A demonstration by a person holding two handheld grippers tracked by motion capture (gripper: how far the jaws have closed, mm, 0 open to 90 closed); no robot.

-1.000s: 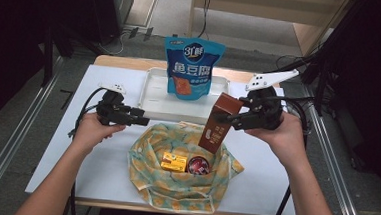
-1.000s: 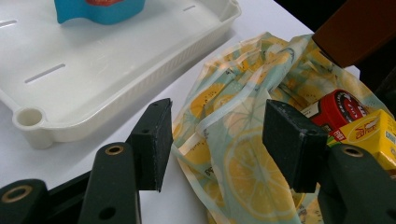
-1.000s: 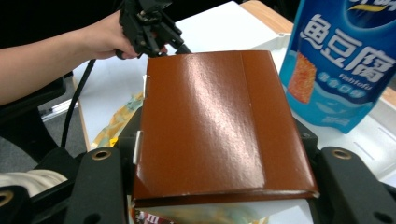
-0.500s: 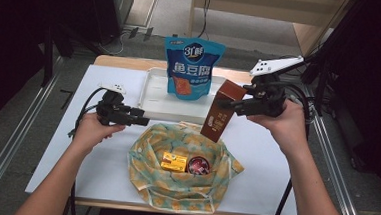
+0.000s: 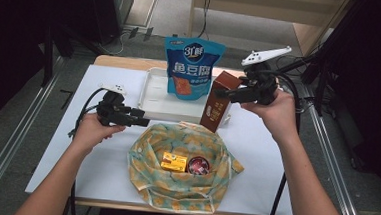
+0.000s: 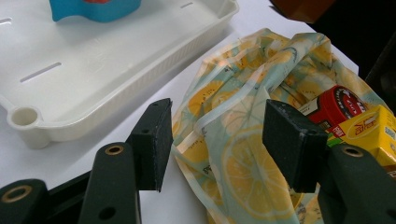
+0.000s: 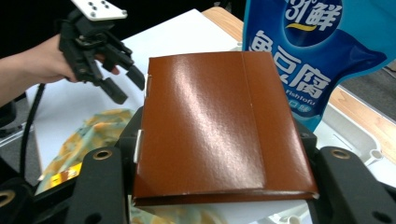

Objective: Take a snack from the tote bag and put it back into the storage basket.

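Now the brown carton point(image 5: 220, 102) is up out of the lemon-print bag point(image 5: 179, 174) and on its way to the white tray point(image 5: 152, 92).

The right gripper point(image 5: 218, 94) has its fingers clenched on the carton's sides, the box filling the space between them; since a second ago it has shifted from over the bag's far rim up and toward the tray, and now hangs tilted beside the blue pouch point(image 5: 192, 67) standing there. That suggests unpacking is partway: a yellow box point(image 5: 173, 161) and a red tin point(image 5: 198, 165) remain in the bag, below and well short of those fingers. The left gripper point(image 6: 217, 140) has kept still, its fingers released and spread either side of the bag's edge on the worktop point(image 5: 106, 147), pressing nothing.
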